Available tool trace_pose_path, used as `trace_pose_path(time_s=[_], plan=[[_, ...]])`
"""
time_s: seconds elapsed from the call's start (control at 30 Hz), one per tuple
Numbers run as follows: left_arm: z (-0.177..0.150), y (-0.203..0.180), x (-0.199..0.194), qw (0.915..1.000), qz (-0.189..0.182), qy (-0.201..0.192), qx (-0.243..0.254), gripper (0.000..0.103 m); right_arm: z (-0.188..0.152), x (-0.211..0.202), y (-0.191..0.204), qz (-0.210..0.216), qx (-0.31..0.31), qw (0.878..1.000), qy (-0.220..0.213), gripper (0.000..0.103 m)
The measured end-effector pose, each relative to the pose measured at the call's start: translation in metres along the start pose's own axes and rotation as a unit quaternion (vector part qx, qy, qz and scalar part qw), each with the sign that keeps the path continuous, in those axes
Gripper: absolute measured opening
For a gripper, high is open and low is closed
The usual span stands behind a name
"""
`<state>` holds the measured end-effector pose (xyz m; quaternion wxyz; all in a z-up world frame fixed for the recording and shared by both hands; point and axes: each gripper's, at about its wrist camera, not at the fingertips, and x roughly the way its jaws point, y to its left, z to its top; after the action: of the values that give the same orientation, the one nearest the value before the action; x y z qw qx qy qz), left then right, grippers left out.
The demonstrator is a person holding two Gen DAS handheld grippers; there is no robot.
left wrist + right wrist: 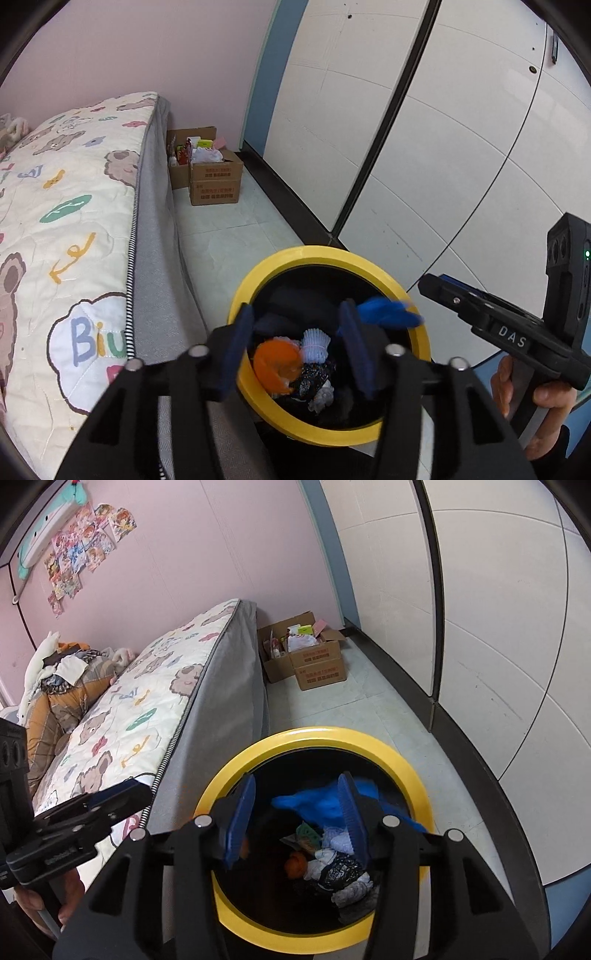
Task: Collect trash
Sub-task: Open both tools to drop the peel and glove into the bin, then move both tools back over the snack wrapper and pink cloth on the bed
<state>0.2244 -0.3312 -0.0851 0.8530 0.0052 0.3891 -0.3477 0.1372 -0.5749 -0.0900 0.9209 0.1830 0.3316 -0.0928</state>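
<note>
A black bin with a yellow rim (295, 258) (332, 738) stands on the floor beside the bed. My left gripper (299, 339) hangs over its mouth, open, with nothing between its blue pads. My right gripper (299, 812) is also over the bin and open; from the left wrist view it shows side-on (439, 286), held by a hand (546, 402). A blurred blue scrap (388, 312) (314, 801) hangs loose inside the rim, apart from the pads. In the bin lie an orange peel (277, 365), a white foam net (314, 345) and dark wrappers (338, 871).
A bed with a bear-print quilt (66, 221) (140, 709) runs along the left, its grey side next to the bin. Open cardboard boxes (210, 173) (314, 657) sit at the far wall. White wardrobe doors (424, 129) line the right; pale floor tiles (229, 229) lie between.
</note>
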Motion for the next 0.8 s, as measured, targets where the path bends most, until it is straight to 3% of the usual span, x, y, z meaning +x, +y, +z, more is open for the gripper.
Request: trace_pose_path(time_s=[0.03, 0.17, 0.3, 0.47, 0.8], plan=[[0.0, 0.001, -0.002, 1.0, 0.002, -0.003, -0.004, 0.064, 0.0, -0.002, -0.001, 0.0, 0.002, 1.0, -0.001, 0.046], [0.0, 0.014, -0.018, 0.9992, 0.019, -0.022, -0.026, 0.081, 0.002, -0.007, 0.001, 0.0, 0.001, 1.0, -0.004, 0.05], [-0.001, 0.032, -0.034, 0.9976, 0.031, -0.034, -0.052, 0.083, 0.003, -0.012, 0.009, 0.008, -0.003, 1.0, -0.007, 0.055], [-0.008, 0.055, -0.064, 0.9933, 0.079, -0.061, -0.059, 0.086, 0.005, -0.016, 0.028, 0.026, -0.019, 0.999, -0.011, 0.06], [-0.031, 0.126, -0.119, 0.9769, 0.167, -0.081, -0.106, 0.087, 0.005, -0.009, 0.099, 0.083, -0.067, 0.994, 0.0, 0.063]])
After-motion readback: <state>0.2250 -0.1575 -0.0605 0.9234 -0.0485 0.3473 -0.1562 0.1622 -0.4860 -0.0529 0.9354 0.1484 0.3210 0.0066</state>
